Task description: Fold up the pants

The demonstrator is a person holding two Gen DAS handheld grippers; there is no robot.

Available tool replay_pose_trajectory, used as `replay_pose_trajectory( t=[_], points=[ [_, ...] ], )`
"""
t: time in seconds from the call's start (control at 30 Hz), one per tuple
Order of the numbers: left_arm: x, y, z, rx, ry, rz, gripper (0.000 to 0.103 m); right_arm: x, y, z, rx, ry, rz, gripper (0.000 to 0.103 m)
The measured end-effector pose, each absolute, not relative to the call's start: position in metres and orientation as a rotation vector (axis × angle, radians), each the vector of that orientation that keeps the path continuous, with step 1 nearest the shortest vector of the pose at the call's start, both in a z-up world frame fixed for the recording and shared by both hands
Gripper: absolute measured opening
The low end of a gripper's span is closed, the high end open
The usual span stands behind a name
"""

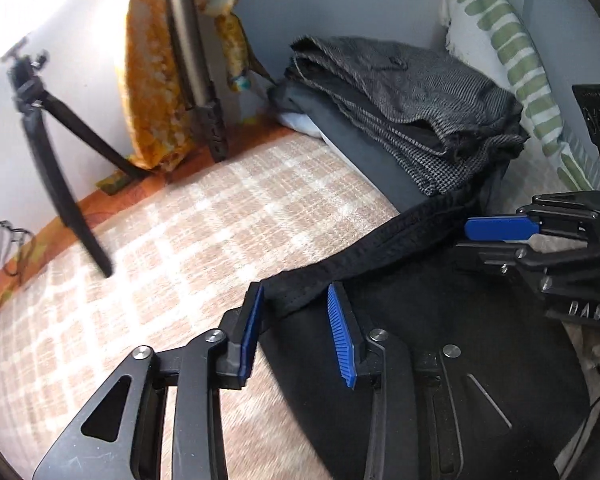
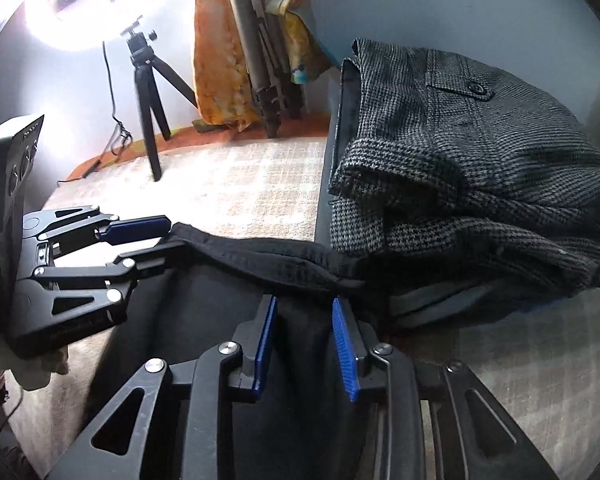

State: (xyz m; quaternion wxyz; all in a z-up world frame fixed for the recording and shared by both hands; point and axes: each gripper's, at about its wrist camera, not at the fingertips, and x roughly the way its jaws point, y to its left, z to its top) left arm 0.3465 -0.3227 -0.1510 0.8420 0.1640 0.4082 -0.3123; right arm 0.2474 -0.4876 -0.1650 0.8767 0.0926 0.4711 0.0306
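Black pants lie on a beige checked bed cover, waistband running across the far edge. My left gripper stands open over the waistband's left corner, and the fabric sits loosely between its blue pads. In the right wrist view the black pants fill the foreground. My right gripper is open over the waistband near its right end, with cloth between the pads and not squeezed. Each gripper shows in the other's view: the right gripper and the left gripper.
A stack of folded grey checked pants sits right behind the waistband, also visible as the grey stack. A small black tripod with a bright ring light stands at the back left. Orange cloth and a green-striped fabric hang against the wall.
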Motion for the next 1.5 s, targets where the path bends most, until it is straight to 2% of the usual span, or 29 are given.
replay_pose_trajectory(
  t=[0.03, 0.07, 0.13, 0.27, 0.6, 1.1, 1.13, 1.2, 1.23, 1.3, 1.37, 1.43, 1.5],
  points=[
    [0.343, -0.315, -0.145, 0.336, 0.858, -0.650, 0.035, 0.244, -0.491, -0.162, 0.209, 0.981, 0.069, 0.038],
    [0.340, -0.304, -0.141, 0.304, 0.872, -0.648, 0.041, 0.237, -0.496, -0.158, 0.223, 0.975, 0.076, 0.059],
    [0.333, -0.285, -0.136, 0.228, 0.915, -0.665, 0.048, 0.222, -0.505, -0.155, 0.229, 0.964, 0.088, 0.088],
    [0.317, -0.256, -0.138, 0.114, 1.010, -0.698, 0.054, 0.196, -0.532, -0.165, 0.334, 1.021, 0.137, 0.087],
    [0.301, -0.244, -0.168, -0.031, 1.174, -0.744, 0.054, 0.169, -0.560, -0.199, 0.543, 1.085, 0.227, 0.087],
    [0.290, -0.256, -0.182, -0.054, 1.166, -0.791, 0.055, 0.168, -0.549, -0.209, 0.639, 1.040, 0.414, 0.086],
    [0.291, -0.257, -0.182, -0.063, 1.159, -0.795, 0.052, 0.170, -0.544, -0.210, 0.638, 1.035, 0.424, 0.086],
    [0.293, -0.259, -0.183, -0.089, 1.155, -0.803, 0.052, 0.176, -0.533, -0.213, 0.645, 1.041, 0.455, 0.081],
    [0.295, -0.261, -0.184, -0.104, 1.155, -0.805, 0.052, 0.178, -0.528, -0.216, 0.653, 1.052, 0.475, 0.072],
    [0.295, -0.264, -0.184, -0.100, 1.145, -0.796, 0.052, 0.184, -0.516, -0.217, 0.643, 1.049, 0.481, 0.068],
    [0.296, -0.268, -0.185, -0.093, 1.133, -0.786, 0.042, 0.187, -0.508, -0.218, 0.617, 1.062, 0.458, 0.047],
    [0.298, -0.267, -0.186, -0.117, 1.140, -0.773, 0.034, 0.188, -0.505, -0.221, 0.624, 1.072, 0.434, 0.033],
    [0.298, -0.268, -0.185, -0.104, 1.135, -0.766, 0.026, 0.184, -0.507, -0.217, 0.608, 1.067, 0.408, 0.028]
  ],
)
